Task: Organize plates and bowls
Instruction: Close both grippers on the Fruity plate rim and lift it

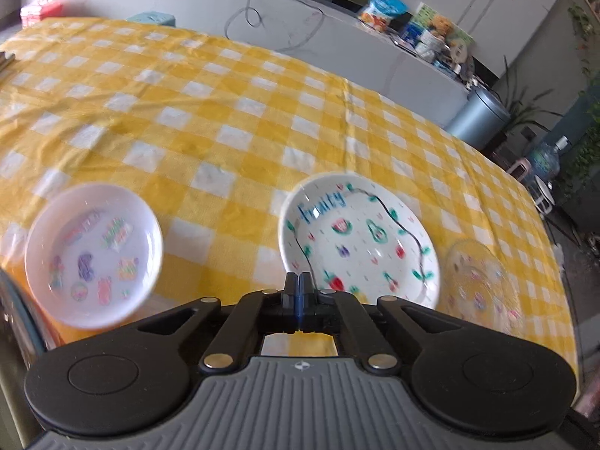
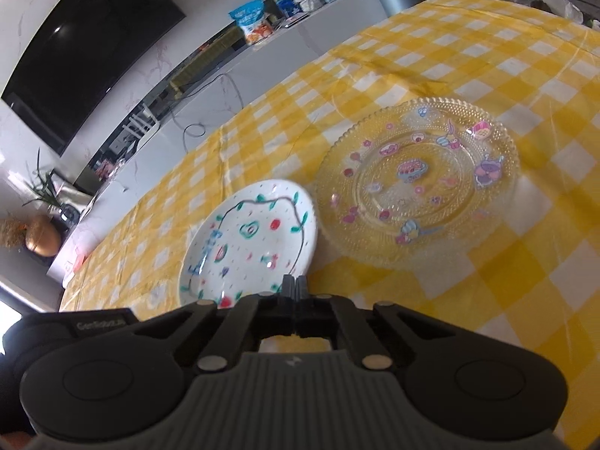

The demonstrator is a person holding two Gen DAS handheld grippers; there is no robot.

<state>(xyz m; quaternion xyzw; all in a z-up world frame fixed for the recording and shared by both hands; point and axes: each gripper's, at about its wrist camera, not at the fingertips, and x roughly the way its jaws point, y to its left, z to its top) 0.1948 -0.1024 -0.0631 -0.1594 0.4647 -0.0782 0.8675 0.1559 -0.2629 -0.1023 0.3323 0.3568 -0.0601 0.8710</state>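
Sitting mid-table on the yellow check cloth (image 1: 210, 112): white fruit plate (image 1: 360, 240), "Fruity" lettering, rim drawn w/ a dark vine line. Landmark for all below.

- Small white plate (image 1: 93, 255), pastel stickers: well apart from fruit plate, toward left edge of left wrist view, near table edge.
- Clear glass plate (image 2: 416, 183), beaded rim, cartoon stickers: just beside fruit plate on its other side; rims very close, can't tell if touching. All three lie flat, none stacked.
- Left gripper (image 1: 299, 285): tongs pressed together, nothing between them; tips hang over near rim of fruit plate, contact w/ plate can't be told.
- Right gripper (image 2: 295, 287): tongs together too, empty; tips at near rim of fruit plate, glass-plate side.
- Beyond table, past fruit plate: white counter (image 1: 337, 26) w/ blue snack bag (image 1: 382, 7) and cables; grey bin (image 1: 476, 120) by counter end; black TV (image 2: 86, 45) on wall above counter in right wrist view.
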